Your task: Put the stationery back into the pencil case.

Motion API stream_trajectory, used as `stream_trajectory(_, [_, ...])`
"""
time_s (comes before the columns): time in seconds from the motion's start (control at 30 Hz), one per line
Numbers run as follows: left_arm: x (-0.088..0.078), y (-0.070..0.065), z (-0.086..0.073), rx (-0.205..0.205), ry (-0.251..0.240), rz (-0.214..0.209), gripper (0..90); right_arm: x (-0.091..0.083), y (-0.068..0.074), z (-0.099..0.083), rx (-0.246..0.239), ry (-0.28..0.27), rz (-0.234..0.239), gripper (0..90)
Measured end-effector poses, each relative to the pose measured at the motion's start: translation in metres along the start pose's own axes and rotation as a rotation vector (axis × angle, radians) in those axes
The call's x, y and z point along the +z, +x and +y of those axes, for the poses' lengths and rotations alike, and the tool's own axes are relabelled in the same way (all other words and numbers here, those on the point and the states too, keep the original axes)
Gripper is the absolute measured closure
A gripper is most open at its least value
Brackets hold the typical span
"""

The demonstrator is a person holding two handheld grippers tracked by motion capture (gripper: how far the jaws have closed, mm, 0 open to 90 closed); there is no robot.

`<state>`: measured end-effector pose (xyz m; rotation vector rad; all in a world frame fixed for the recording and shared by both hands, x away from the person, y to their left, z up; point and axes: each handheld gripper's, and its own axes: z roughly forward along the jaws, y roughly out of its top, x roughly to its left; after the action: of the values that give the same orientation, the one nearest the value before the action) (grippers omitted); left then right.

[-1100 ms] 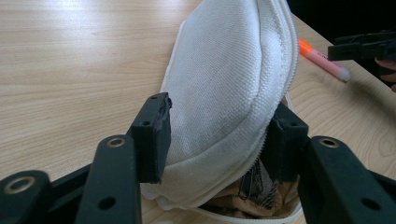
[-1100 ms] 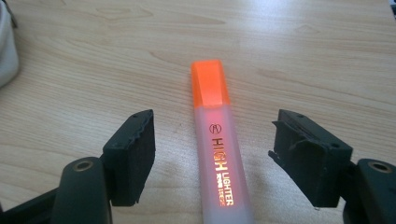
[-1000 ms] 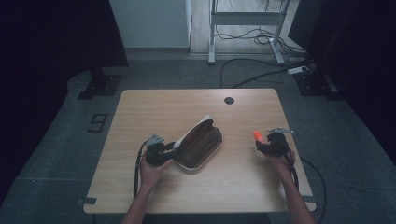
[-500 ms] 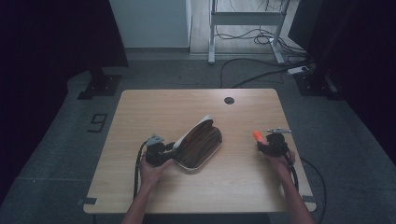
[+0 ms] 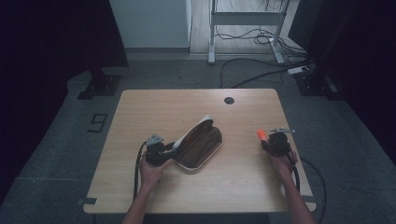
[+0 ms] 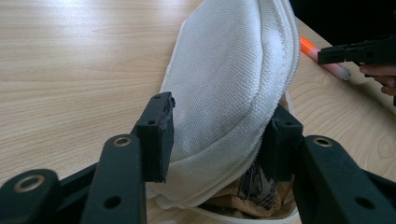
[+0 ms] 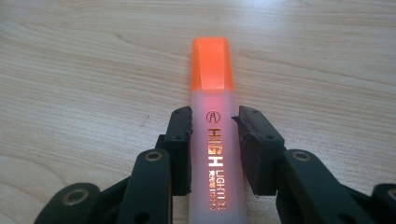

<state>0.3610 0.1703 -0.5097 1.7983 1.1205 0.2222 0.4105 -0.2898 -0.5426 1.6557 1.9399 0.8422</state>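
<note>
- Worktop (image 5: pixel 154 107): light wood, with a round cable hole near its far edge. A person's two forearms enter from the near side, each hand holding a gripper.
- Pencil case (image 5: pixel 201 144): white fabric with a zip along its rim, lying near the middle of the worktop, its mouth gaping and a dark striped lining on show in the high view. The white outer side (image 6: pixel 229 84) faces the left gripper view.
- Left gripper (image 5: pixel 173 148): at the near-left end of the pencil case. Its jaws are clamped on that end, one pad against the white outer fabric, the other at the zip edge on the opposite side (image 6: pixel 212 154).
- Highlighter (image 7: pixel 214 140): orange cap, translucent barrel with printed lettering, lying on the worktop well to the right of the pencil case (image 5: pixel 262 135).
- Right gripper (image 5: pixel 270 140): its jaws have just been closing and now sit clamped on the highlighter barrel, just behind the cap, which points away from the hand (image 7: pixel 214 123).
</note>
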Motion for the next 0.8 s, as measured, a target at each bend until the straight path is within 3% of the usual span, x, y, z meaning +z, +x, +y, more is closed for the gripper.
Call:
stream_trajectory(0.27, [0.0,0.001,0.0,-0.001,0.001,0.001,52.3,-0.009,0.002,0.002,-0.013,-0.026,0.022,65.3])
stream_trajectory(0.8, [0.0,0.003,-0.001,-0.019,-0.003,0.008,55.0,-0.029,0.031,0.011,-0.036,-0.093,0.181,65.3])
